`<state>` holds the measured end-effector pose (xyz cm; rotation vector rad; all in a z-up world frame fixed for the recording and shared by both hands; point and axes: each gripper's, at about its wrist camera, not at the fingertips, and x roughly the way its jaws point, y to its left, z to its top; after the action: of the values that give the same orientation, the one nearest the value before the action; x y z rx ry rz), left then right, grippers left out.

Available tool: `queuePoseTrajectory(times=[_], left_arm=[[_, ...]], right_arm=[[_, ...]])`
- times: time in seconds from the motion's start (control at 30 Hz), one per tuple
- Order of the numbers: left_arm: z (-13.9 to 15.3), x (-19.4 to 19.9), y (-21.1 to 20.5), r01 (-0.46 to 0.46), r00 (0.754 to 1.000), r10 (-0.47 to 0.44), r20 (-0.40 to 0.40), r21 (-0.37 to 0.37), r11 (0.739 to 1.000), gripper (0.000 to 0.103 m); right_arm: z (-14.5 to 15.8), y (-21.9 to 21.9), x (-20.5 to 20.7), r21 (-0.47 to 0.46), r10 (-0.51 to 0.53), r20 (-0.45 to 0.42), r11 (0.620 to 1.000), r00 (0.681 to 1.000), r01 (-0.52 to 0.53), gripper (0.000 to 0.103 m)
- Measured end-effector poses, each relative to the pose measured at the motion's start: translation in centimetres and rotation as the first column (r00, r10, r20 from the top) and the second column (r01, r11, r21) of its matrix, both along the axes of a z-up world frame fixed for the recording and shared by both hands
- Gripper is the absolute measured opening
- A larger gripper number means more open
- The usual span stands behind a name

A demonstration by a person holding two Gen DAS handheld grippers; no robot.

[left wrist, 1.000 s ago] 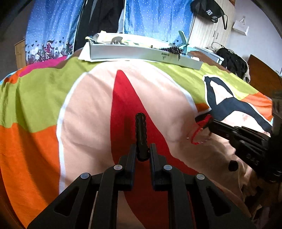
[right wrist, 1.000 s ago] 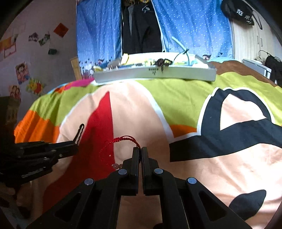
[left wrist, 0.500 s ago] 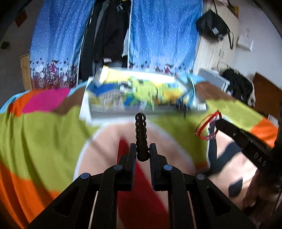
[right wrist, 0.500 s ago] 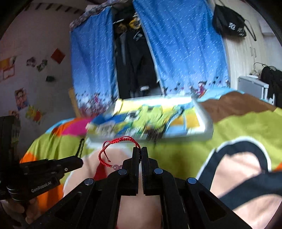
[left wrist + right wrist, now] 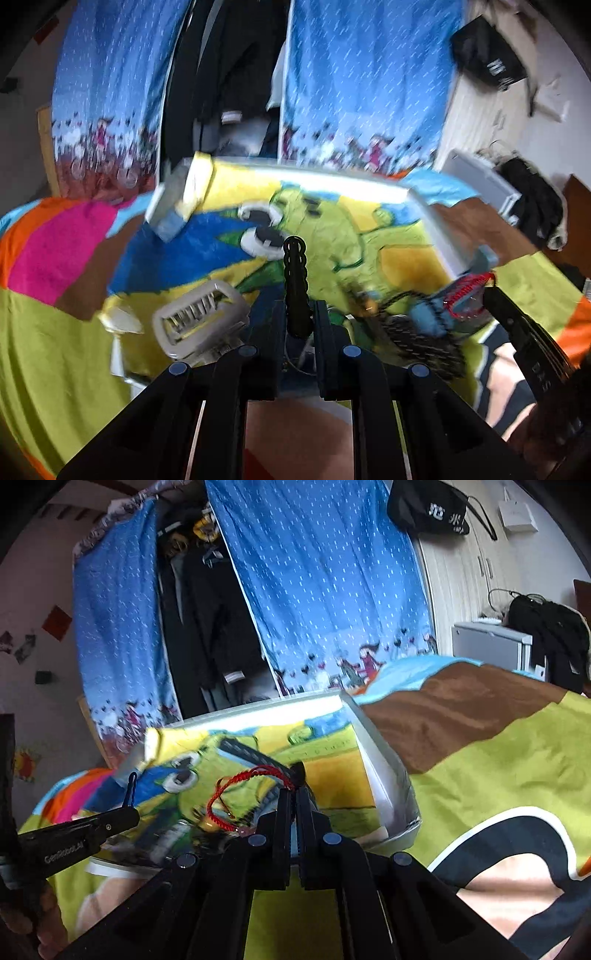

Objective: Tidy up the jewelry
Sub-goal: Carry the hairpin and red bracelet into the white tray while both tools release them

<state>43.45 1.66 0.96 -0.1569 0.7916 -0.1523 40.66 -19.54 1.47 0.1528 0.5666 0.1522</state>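
Now we are hovering over the tray (image 5: 384,775) instead of the open bedspread (image 5: 498,746) where we were a second ago, so both pieces are nearing their drop-off.

Our left gripper (image 5: 298,314) is pinching a dark beaded bracelet (image 5: 294,273), which is standing up between the jaws above the cartoon-printed tray floor. Our right gripper (image 5: 293,797) is pressed together on a red cord bracelet (image 5: 243,794), whose loop is hanging out to the left of the tips, over the tray's near part.

We are judging that the carrying step is almost done and the release is what remains.

Much is hard to read. The left view is smeared by motion, so the pale slotted holder (image 5: 199,317) and the dark mass by the tray's right corner are only roughly legible; we cannot tell what jewelry is lying there. The tray's near rim is hidden behind our own gripper bodies, and the small beads on the red cord are too blurred to count.
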Motion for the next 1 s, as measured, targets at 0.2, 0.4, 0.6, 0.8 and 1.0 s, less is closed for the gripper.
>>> queuePoseTrajectory(times=[0.2, 0.4, 0.6, 0.8, 1.0], left_arm=[[-2.4, 1.5, 0.1, -0.028, 0.996, 0.028, -0.09, -0.006, 1.0, 0.012], [-2.2, 1.0, 1.0, -0.013, 0.995, 0.008, -0.102, -0.055, 0.998, 0.021], [0.3, -0.8, 1.0, -0.01, 1.0, 0.008, -0.029, -0.071, 0.997, 0.056], [3.6, -3.0, 0.8, -0.016, 1.0, 0.017, 0.021, -0.067, 0.998, 0.063], [7.7, -6.5, 1.1, -0.025, 0.993, 0.032, 0.111, -0.06, 0.998, 0.075]], right_arm=[[-1.8, 1.4, 1.0, -0.078, 0.012, -0.03, 0.997, 0.999, -0.014, 0.004], [-2.1, 1.4, 0.7, -0.088, 0.017, -0.049, 0.996, 0.999, -0.021, 0.008], [-0.7, 0.4, 0.2, -0.064, 0.013, -0.063, 0.998, 0.998, -0.017, 0.027], [2.3, -0.6, -1.5, -0.043, 0.008, -0.035, 0.999, 0.999, -0.009, 0.044], [6.4, -1.3, -4.5, -0.02, 0.021, 0.027, 1.0, 0.999, -0.02, 0.073]])
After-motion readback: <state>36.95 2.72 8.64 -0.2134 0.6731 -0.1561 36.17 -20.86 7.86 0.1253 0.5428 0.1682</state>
